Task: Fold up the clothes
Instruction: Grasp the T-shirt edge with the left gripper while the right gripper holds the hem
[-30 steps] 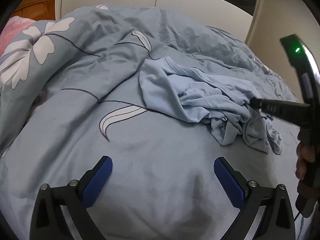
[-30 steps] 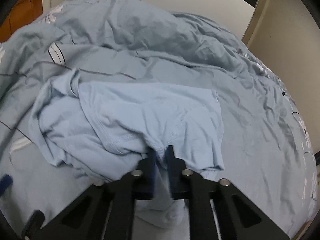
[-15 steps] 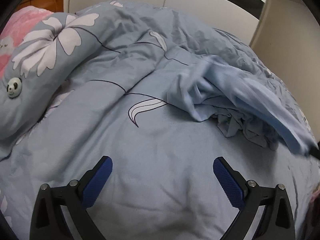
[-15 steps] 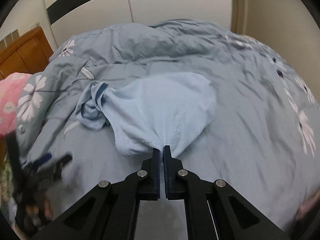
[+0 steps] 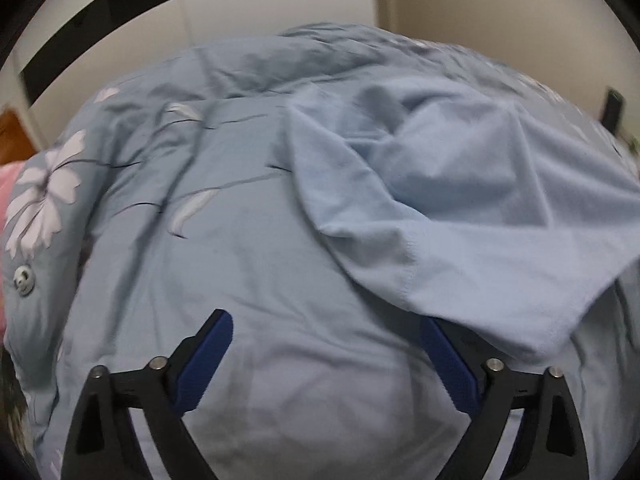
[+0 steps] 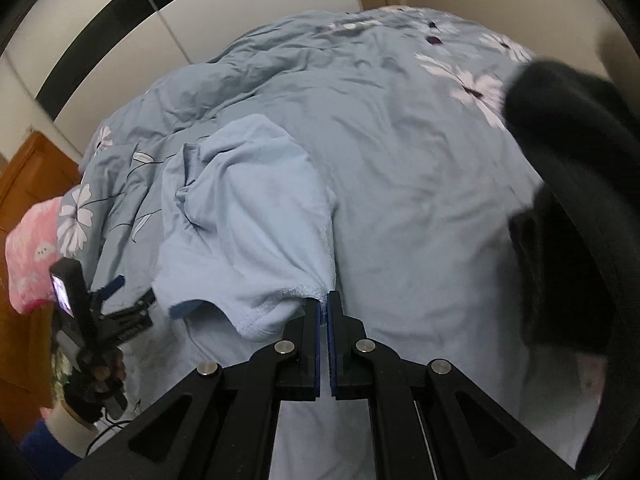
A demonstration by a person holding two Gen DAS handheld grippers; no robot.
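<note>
A light blue shirt [image 6: 248, 216] lies spread and rumpled on the bed, its near hem pinched in my right gripper [image 6: 324, 300], which is shut on the cloth. In the left wrist view the same shirt [image 5: 460, 200] fills the right half, one edge draped over my right-hand blue pad [image 5: 444, 356]. My left gripper [image 5: 324, 344] is open above the duvet with nothing held between its pads. The left gripper [image 6: 120, 300] also shows at the lower left of the right wrist view, held by a hand.
A grey-blue duvet with white flowers [image 5: 180, 240] covers the bed. A pink pillow [image 6: 28, 256] and a wooden headboard [image 6: 24, 184] sit at the left. A black garment [image 6: 568, 200] hangs at the right. White wardrobe doors [image 5: 260, 8] stand behind.
My right gripper has dragged the shirt out of its heap and spread it toward the near side. The shirt's edge now reaches over my left gripper's right finger. Both cameras swung.
</note>
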